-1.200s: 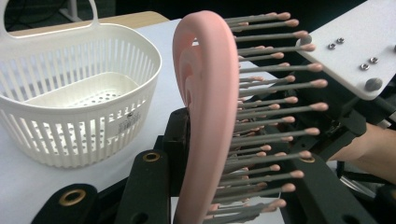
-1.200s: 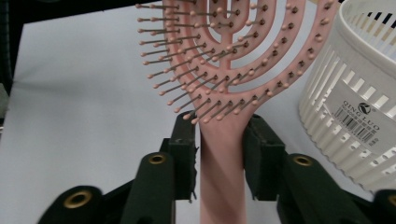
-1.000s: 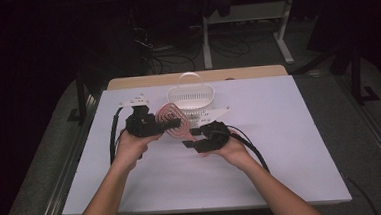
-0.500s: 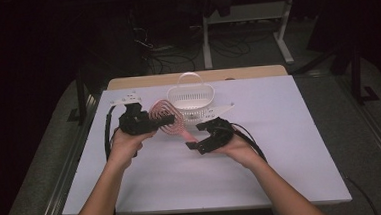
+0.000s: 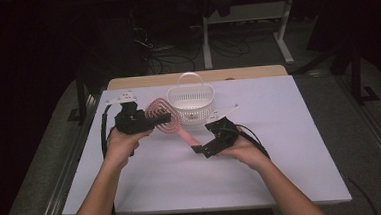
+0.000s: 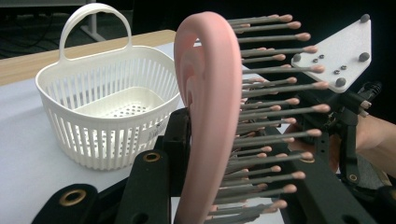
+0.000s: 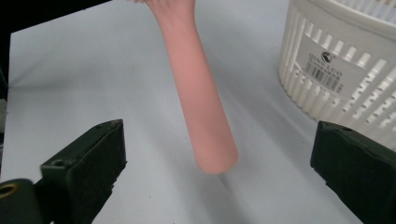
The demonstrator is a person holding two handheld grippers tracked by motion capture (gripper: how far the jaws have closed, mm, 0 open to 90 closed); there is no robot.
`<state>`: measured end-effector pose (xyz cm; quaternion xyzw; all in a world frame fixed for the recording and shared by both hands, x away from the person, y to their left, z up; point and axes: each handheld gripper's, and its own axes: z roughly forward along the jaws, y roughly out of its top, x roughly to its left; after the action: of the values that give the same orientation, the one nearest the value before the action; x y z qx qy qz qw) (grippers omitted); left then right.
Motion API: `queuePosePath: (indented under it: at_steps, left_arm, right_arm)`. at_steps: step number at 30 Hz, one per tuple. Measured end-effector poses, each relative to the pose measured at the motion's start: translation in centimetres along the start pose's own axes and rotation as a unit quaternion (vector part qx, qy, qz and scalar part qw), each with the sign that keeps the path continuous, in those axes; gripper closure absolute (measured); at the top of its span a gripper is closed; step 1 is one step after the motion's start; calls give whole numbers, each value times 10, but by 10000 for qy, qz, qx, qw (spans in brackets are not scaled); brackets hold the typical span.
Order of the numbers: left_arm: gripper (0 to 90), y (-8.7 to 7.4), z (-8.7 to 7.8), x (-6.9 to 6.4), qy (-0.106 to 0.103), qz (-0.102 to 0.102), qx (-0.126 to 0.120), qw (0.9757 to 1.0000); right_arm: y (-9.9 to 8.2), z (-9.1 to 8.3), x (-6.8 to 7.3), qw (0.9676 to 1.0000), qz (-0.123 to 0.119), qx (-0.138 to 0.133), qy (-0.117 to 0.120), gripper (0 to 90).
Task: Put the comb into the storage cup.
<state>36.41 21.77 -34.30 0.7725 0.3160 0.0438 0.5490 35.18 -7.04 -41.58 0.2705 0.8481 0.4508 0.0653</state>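
Hairbrush (image 5: 165, 120) hangs above the table (image 5: 292, 171), its pink head clamped in my left gripper (image 6: 205, 186) beside the white basket (image 5: 192, 103). My right gripper (image 7: 219, 186) gapes wide around the handle tip, touching nothing (a one-sided hold). The long handle could lever the brush loose.

Your left gripper (image 6: 196, 186) clamps the pink hairbrush (image 6: 210, 116) by its head, edge-on between the black jaws, bristles pointing right. Beyond it on the left, the white slatted basket (image 6: 107, 107) stands upright on the desk (image 6: 23, 140). Your other hand's gripper (image 6: 345, 93) shows at right.
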Motion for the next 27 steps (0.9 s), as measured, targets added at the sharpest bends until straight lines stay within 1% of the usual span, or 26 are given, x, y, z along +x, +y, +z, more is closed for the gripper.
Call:
queuePosePath:
  at_steps: [8, 10, 11, 14, 17, 20, 21, 22, 23, 24, 27]
  left_arm:
    - [653, 1, -4, 1, 34, -2, -36, 10000]
    - [653, 1, -5, 1, 48, 13, -46, 10000]
    - [653, 1, -5, 1, 50, 2, -57, 10000]
    - [653, 2, -7, 2, 58, 9, -65, 10000]
    - [653, 2, -8, 3, 71, 3, -68, 10000]
    - [653, 1, -9, 4, 90, 0, -74, 9999]
    - [653, 1, -9, 4, 90, 0, -74, 9999]
    - [653, 2, -9, 3, 91, 8, -77, 9999]
    - [653, 2, -9, 3, 91, 14, -78, 9999]
    - [653, 2, -10, 2, 96, 20, -81, 9999]
    - [653, 3, -10, 2, 96, 38, -105, 9999]
  right_arm:
    - [-12, -10, -3, 9997, 103, -99, -187, 11]
    - [-18, -13, -4, 9996, 98, -76, -265, 10]
    - [-21, -14, -5, 9996, 142, -78, -247, 9]
    - [-30, -20, -7, 9993, 208, -91, -299, 8]
    - [-37, -27, -8, 9989, 307, -137, -329, 7]
    - [-45, -36, -9, 9986, 339, -221, -349, 8]
    - [-45, -36, -9, 9986, 339, -221, -349, 8]
    - [-48, -40, -9, 9984, 357, -243, -364, 8]
    - [-55, -47, -10, 9976, 414, -348, -426, 8]
    - [-58, -50, -11, 9972, 456, -401, -441, 8]
    - [-68, -58, -11, 9966, 501, -455, -471, 8]
